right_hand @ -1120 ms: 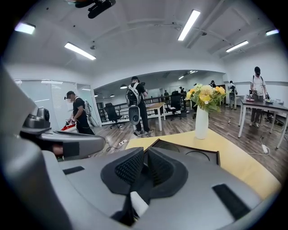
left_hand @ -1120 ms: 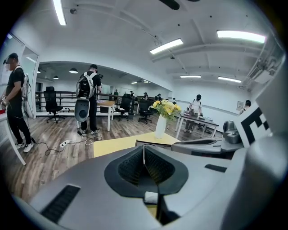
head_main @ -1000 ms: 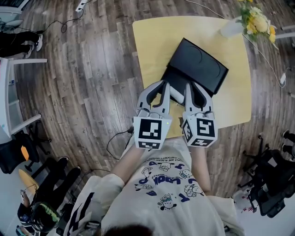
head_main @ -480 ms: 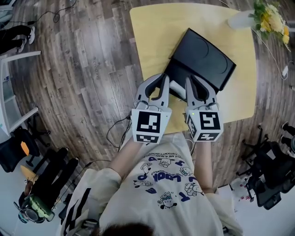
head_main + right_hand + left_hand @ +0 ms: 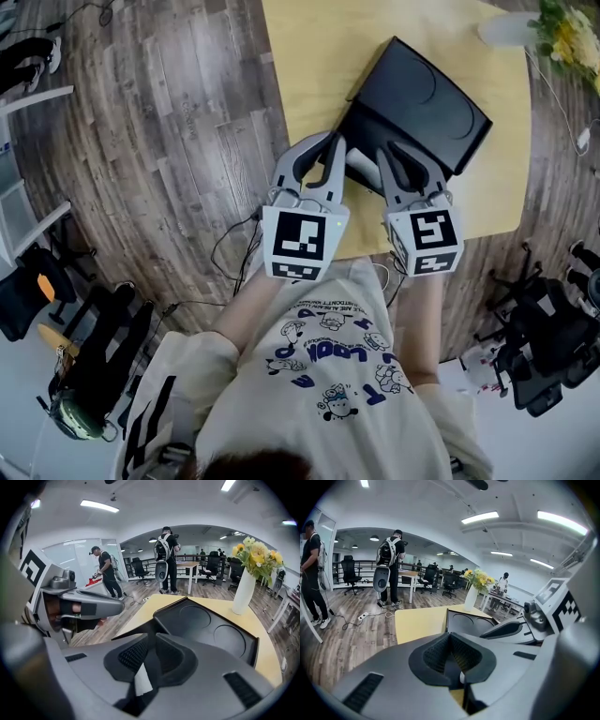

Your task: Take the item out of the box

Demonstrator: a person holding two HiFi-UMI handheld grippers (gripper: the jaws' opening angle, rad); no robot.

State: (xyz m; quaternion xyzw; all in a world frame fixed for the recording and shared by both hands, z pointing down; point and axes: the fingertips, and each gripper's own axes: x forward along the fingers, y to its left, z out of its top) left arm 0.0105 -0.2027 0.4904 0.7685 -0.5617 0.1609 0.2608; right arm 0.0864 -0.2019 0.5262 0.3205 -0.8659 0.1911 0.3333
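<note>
– Left gripper [image 5: 335, 142] and right gripper [image 5: 390, 152]: where are they in the head view?
– Side by side at the near edge of the open black box [image 5: 422, 94], which lies on the yellow table [image 5: 309, 56]. The box lid lies open on the far side. The white item [image 5: 361, 171] shows between the two grippers, low in the near part of the box.
– Anything else from up there?
– A vase [image 5: 506, 28] of yellow flowers [image 5: 567, 37] at the table's far right corner, well apart from the box. There is wooden floor [image 5: 169, 141] around the table.
– Now the left gripper view.
– Its pads meet, so the jaws are together. A small sliver of white peeks out just under them, too little to say whether it is gripped. Beyond lie the table, the lid with two round recesses, and the vase behind it. The right gripper sits close on the right.
– And the right gripper view?
– Those jaws are opening, with only a narrow slit between them. A white strip of the item stands in the lower part of that slit, touching the pads. Ahead is the lid, with the vase to its right and the left gripper at the left edge. A person with a backpack [image 5: 165, 557] stands on the floor far behind.
</note>
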